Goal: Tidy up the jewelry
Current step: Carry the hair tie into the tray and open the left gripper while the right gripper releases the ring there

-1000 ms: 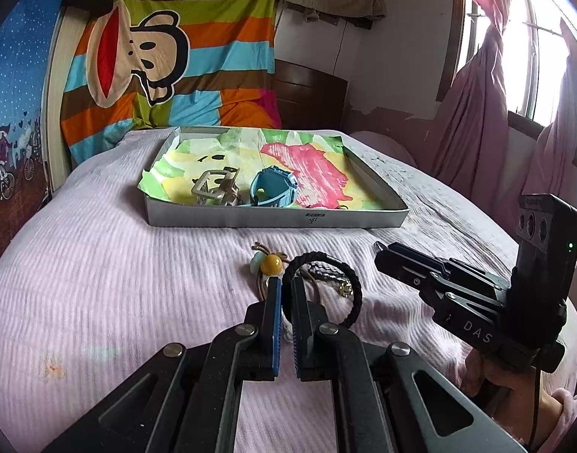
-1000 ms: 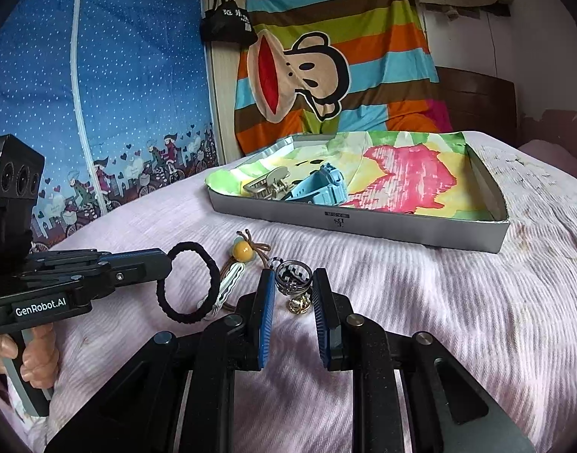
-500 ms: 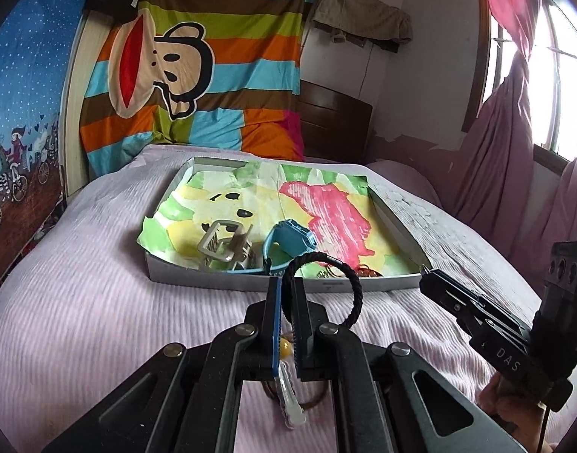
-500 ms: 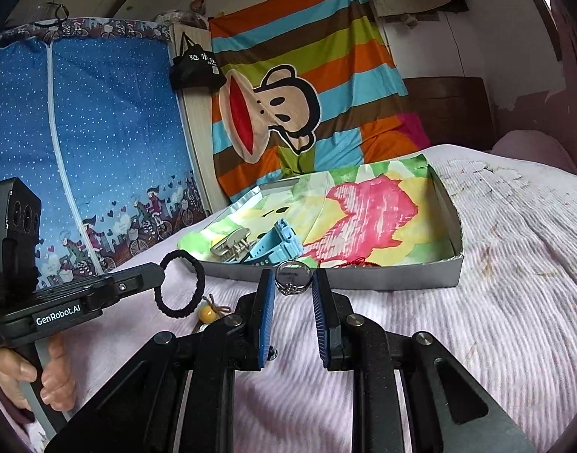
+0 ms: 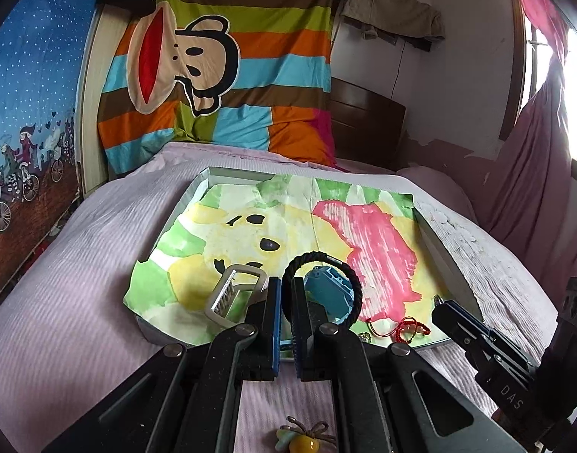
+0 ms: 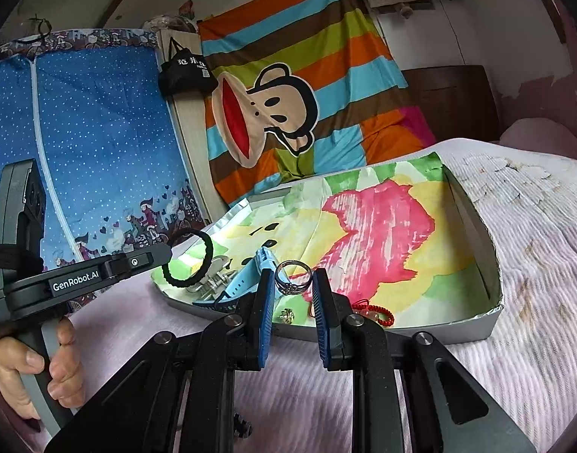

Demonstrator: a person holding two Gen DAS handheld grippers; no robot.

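Left gripper [image 5: 284, 294] grasps the black hair tie [image 5: 322, 287], right gripper [image 6: 293, 294] the ring [image 6: 293, 281]; lower both over the tray [image 6: 477, 226] before releasing.

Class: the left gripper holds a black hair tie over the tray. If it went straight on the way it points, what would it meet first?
Probably the blue watch lying in the tray, just beyond the left gripper and its hair tie. Depth is unclear; it might pass above it.
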